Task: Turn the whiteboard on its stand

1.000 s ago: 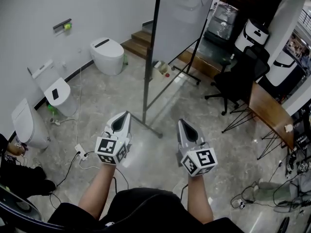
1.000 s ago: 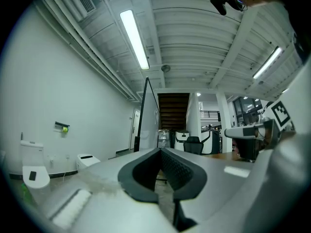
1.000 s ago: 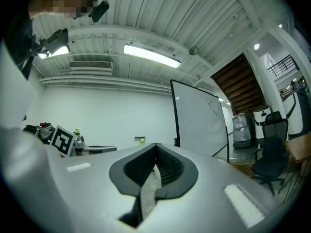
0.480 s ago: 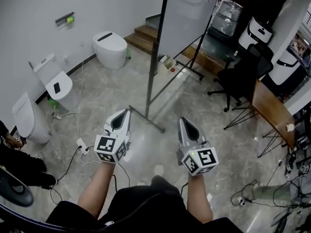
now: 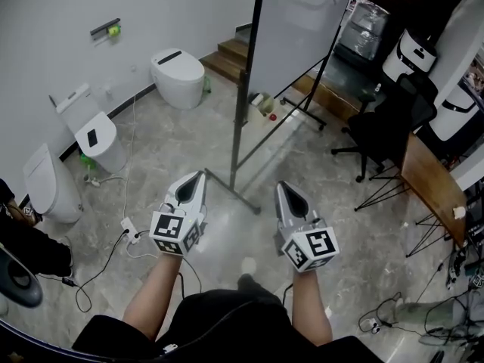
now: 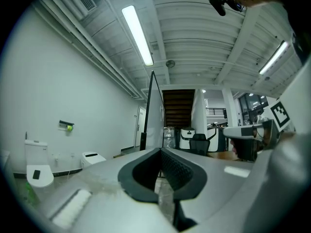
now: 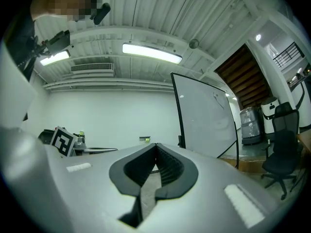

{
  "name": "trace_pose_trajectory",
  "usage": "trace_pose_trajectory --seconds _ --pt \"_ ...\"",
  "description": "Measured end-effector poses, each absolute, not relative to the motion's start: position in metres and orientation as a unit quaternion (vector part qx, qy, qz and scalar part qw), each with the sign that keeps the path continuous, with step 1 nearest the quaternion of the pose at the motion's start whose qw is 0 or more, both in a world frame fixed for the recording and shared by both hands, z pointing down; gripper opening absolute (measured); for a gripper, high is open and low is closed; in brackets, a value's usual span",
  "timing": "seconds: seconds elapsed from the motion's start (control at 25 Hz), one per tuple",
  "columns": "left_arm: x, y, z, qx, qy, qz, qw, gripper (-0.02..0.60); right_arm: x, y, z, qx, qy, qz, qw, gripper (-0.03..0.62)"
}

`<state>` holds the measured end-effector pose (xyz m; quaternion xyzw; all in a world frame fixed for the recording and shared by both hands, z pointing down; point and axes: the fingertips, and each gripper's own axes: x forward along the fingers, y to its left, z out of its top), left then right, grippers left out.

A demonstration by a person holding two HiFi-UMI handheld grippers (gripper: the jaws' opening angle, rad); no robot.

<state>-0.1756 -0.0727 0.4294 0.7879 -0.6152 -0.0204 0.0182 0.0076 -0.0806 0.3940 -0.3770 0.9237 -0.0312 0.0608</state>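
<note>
The whiteboard [image 5: 302,21] stands upright on a dark metal stand, its near post [image 5: 240,127] rising from a floor bar [image 5: 234,193] just ahead of me. My left gripper [image 5: 200,174] is shut and empty, slightly left of that post. My right gripper [image 5: 280,185] is also shut and empty, to the post's right. Neither touches the stand. In the left gripper view the whiteboard [image 6: 154,115] shows almost edge-on past the closed left gripper [image 6: 160,149]. In the right gripper view the whiteboard [image 7: 206,120] shows its white face beyond the closed right gripper [image 7: 155,144].
Three white toilets [image 5: 179,78] [image 5: 94,138] [image 5: 47,187] line the left wall. A power strip with cables [image 5: 126,230] lies on the floor at my left. A black office chair [image 5: 386,127] and a wooden desk [image 5: 431,180] stand at the right; stairs [image 5: 234,51] behind.
The view and both grippers have moved closer to the whiteboard stand; its floor bar now lies nearer the fingertips. Both grippers stay shut.
</note>
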Motion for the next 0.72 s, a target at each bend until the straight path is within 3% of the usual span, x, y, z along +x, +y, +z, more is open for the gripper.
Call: trace_pose_trajectory --seconds 0.72 --pt "-0.123 -0.206 0.419 0.786 -0.618 -0.023 0.011 0.003 0.057 -0.220 0.384 -0.352 0.933 -0.023 0.065 0.008"
